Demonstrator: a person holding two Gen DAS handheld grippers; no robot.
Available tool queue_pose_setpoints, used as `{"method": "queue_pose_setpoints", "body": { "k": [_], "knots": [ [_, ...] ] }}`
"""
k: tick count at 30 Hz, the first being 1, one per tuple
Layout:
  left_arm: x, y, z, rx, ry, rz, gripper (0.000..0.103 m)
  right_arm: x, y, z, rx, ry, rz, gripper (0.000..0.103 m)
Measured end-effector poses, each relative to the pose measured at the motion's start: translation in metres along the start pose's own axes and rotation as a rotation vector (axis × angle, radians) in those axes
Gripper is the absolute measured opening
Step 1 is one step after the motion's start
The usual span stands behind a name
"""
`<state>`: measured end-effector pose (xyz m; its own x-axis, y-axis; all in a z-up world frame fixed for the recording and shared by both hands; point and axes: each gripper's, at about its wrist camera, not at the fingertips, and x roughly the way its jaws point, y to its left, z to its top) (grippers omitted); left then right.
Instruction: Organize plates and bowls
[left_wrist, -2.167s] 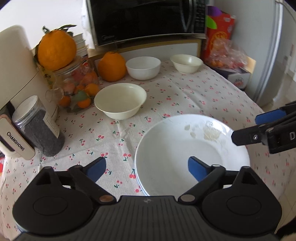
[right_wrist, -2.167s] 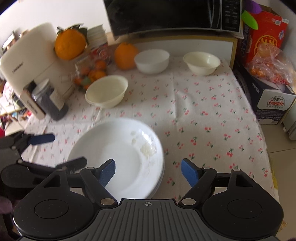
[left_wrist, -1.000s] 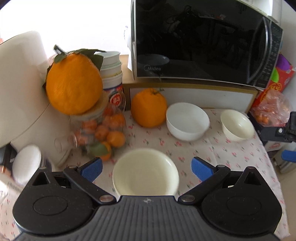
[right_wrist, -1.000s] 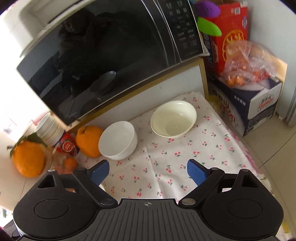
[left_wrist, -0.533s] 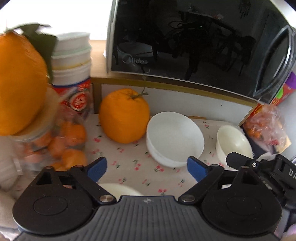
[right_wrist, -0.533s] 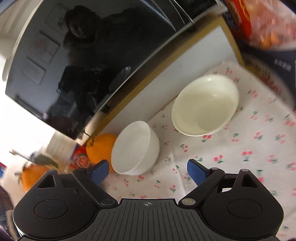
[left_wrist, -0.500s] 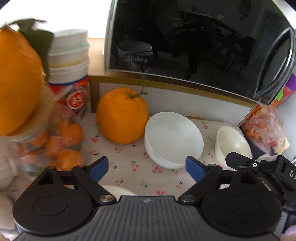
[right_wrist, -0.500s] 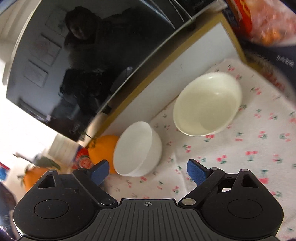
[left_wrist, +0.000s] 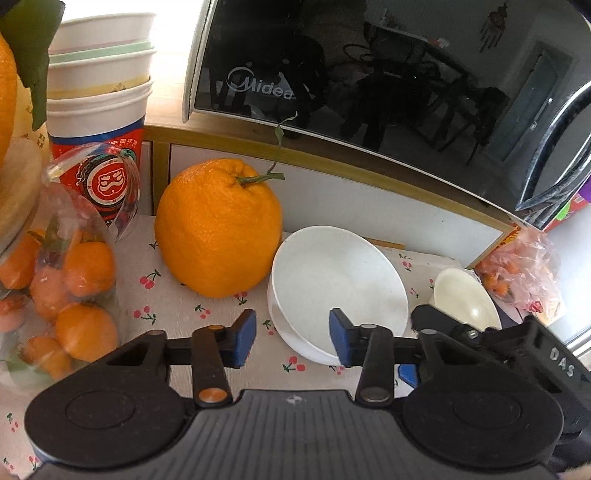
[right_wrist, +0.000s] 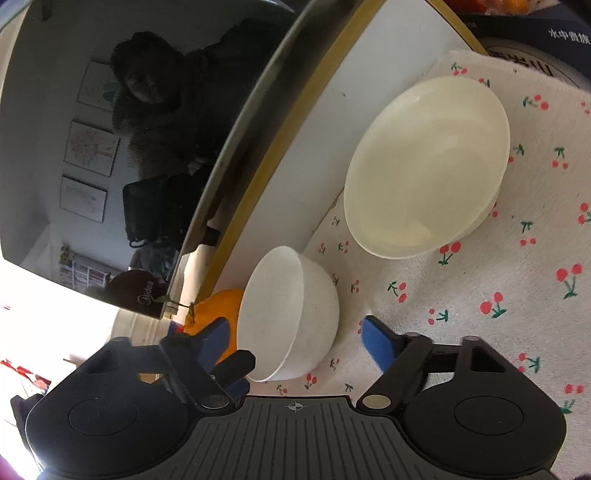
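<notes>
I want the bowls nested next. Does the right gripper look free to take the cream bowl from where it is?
Probably yes. The right gripper has its jaws open with the white bowl between them, but the cream bowl sits beyond on bare tablecloth, nothing between.

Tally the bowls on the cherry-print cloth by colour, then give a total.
White bowl: 1
Cream bowl: 1
Total: 2 bowls
</notes>
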<state>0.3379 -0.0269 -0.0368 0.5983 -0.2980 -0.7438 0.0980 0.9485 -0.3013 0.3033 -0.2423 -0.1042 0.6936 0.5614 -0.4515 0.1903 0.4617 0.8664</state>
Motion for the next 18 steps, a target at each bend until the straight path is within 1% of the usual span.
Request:
{"method": "queue_pose_setpoints", "body": {
  "k": [1, 4, 7, 8, 14, 15, 16, 18],
  "knots": [
    [0.001, 0.000, 0.001, -0.002, -0.004, -0.002, 0.035, 0.002, -0.002, -0.001, 0.010, 0.000, -0.002, 0.066],
    [0.002, -0.002, 0.002, -0.006, -0.017, -0.011, 0.033, 0.007, -0.005, -0.002, 0.036, 0.004, -0.003, 0.060],
    [0.006, -0.003, 0.002, 0.001, -0.021, -0.007, 0.032, 0.010, -0.008, -0.003, 0.058, -0.001, -0.005, 0.056],
    [0.007, -0.004, 0.002, 0.002, -0.021, -0.005, 0.031, 0.012, -0.009, -0.003, 0.065, 0.000, -0.005, 0.055],
    [0.009, -0.002, 0.002, -0.002, -0.031, 0.012, 0.024, 0.015, -0.011, -0.004, 0.081, -0.005, -0.013, 0.042],
    [0.009, -0.002, 0.002, -0.004, -0.034, 0.013, 0.023, 0.017, -0.011, -0.004, 0.083, -0.006, -0.011, 0.039],
    [0.007, -0.001, 0.002, -0.004, -0.035, 0.014, 0.022, 0.019, -0.011, -0.005, 0.085, -0.002, -0.007, 0.033],
    [0.007, -0.002, 0.003, 0.005, -0.036, 0.023, 0.018, 0.017, -0.012, -0.005, 0.080, 0.001, -0.005, 0.031]
  ]
}}
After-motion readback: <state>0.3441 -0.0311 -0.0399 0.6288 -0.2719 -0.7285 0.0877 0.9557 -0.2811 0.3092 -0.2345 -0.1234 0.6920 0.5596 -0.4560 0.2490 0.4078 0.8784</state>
